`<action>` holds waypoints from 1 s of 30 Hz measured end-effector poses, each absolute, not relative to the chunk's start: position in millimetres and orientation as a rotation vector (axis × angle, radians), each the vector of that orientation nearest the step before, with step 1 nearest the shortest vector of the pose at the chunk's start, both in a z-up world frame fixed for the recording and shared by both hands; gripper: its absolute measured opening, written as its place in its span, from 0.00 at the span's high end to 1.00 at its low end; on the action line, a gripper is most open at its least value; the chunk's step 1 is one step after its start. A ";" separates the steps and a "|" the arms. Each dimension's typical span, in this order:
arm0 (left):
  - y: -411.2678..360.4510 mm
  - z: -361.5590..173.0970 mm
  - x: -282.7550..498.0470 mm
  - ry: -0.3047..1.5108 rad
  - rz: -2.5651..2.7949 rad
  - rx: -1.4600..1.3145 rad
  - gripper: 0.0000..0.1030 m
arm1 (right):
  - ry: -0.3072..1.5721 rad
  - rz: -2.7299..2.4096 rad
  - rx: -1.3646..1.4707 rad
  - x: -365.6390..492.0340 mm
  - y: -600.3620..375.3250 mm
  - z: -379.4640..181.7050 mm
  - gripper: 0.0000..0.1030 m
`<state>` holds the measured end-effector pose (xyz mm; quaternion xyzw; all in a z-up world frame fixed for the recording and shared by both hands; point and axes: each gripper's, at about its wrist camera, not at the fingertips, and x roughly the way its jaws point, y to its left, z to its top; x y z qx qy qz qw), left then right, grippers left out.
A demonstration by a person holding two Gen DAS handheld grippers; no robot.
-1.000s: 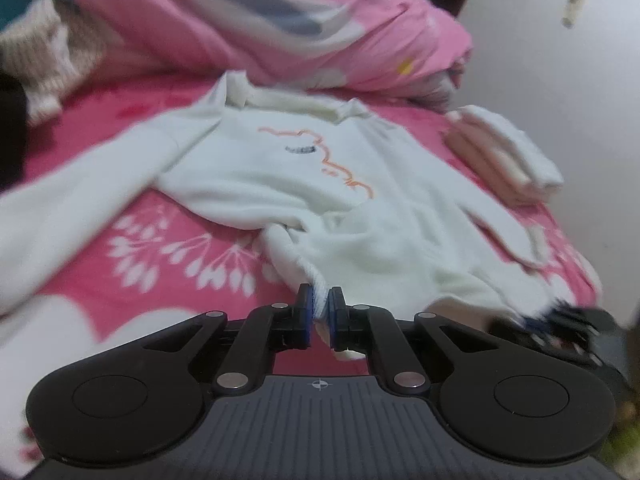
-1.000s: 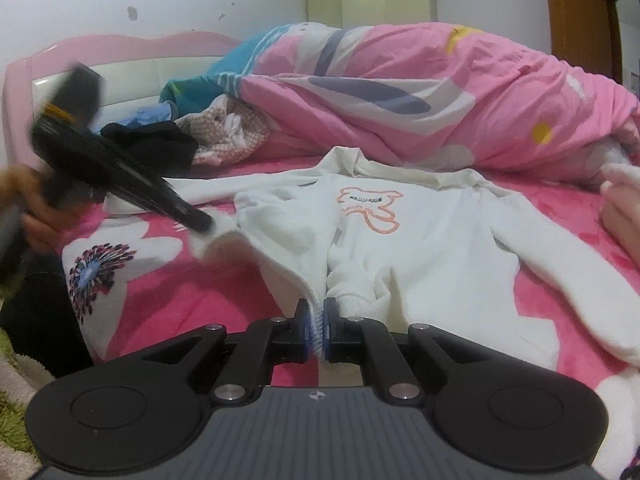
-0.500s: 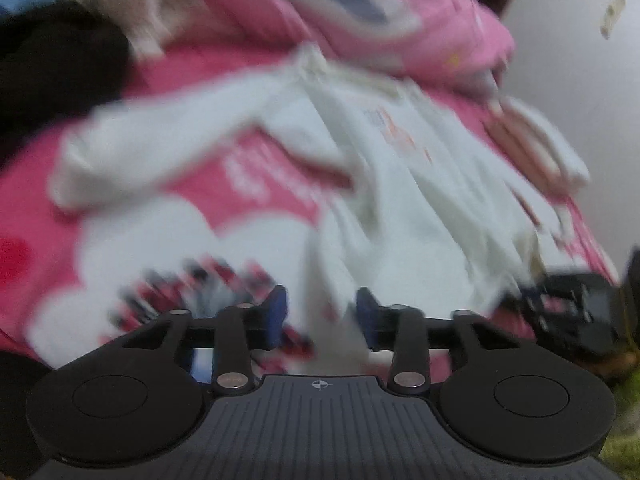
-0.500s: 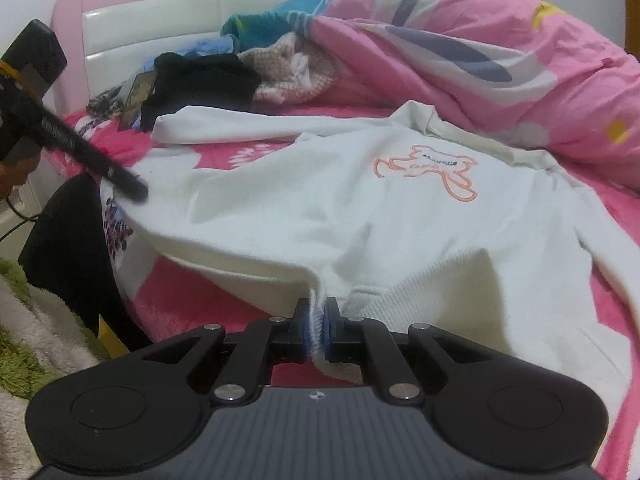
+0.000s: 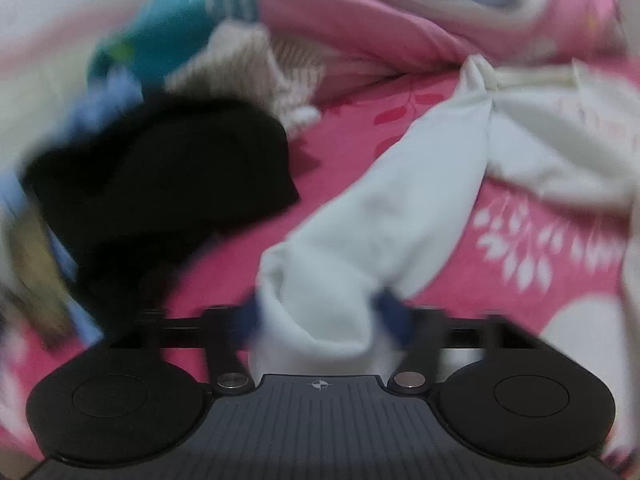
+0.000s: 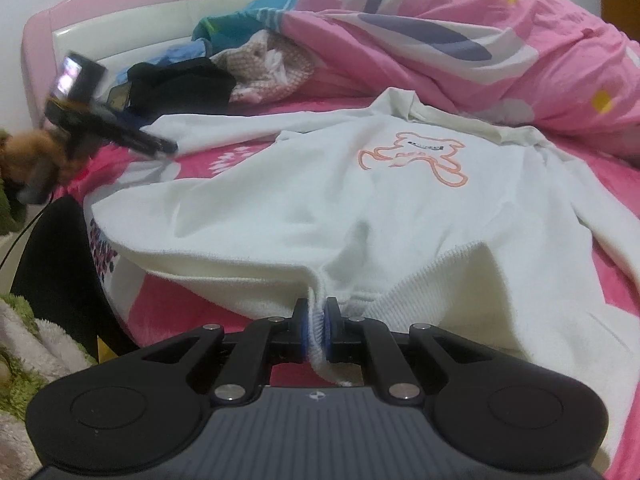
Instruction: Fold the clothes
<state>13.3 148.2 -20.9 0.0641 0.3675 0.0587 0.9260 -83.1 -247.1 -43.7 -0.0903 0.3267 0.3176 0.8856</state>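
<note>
A white sweatshirt point(image 6: 360, 208) with an orange bear outline lies front up on the pink bed sheet point(image 6: 240, 156). My right gripper point(image 6: 316, 328) is shut on its ribbed bottom hem at the near edge of the bed. In the blurred left wrist view, the sweatshirt's long sleeve point(image 5: 400, 200) runs toward me and its cuff sits between the blue pads of my left gripper point(image 5: 320, 316). Those jaws stand well apart and are closing around the cuff. The right wrist view shows the left gripper point(image 6: 160, 146) at the far left, held by a hand point(image 6: 36, 152).
A heaped pink duvet point(image 6: 440, 32) fills the back of the bed. A black garment point(image 5: 160, 184) and a beige knit piece point(image 6: 268, 64) lie near the pink headboard point(image 6: 120, 28). A green fluffy rug point(image 6: 16, 360) shows below the bed's left edge.
My left gripper let go of the hem, opened, and swung left to the sleeve cuff, which now lies between its jaws. The right gripper kept its grip and pulled the hem slightly nearer.
</note>
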 end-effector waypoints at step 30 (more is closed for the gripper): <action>135.5 5.0 174.2 0.486 0.422 0.448 0.33 | 0.690 0.606 -0.105 -75.7 -242.4 -46.2 0.92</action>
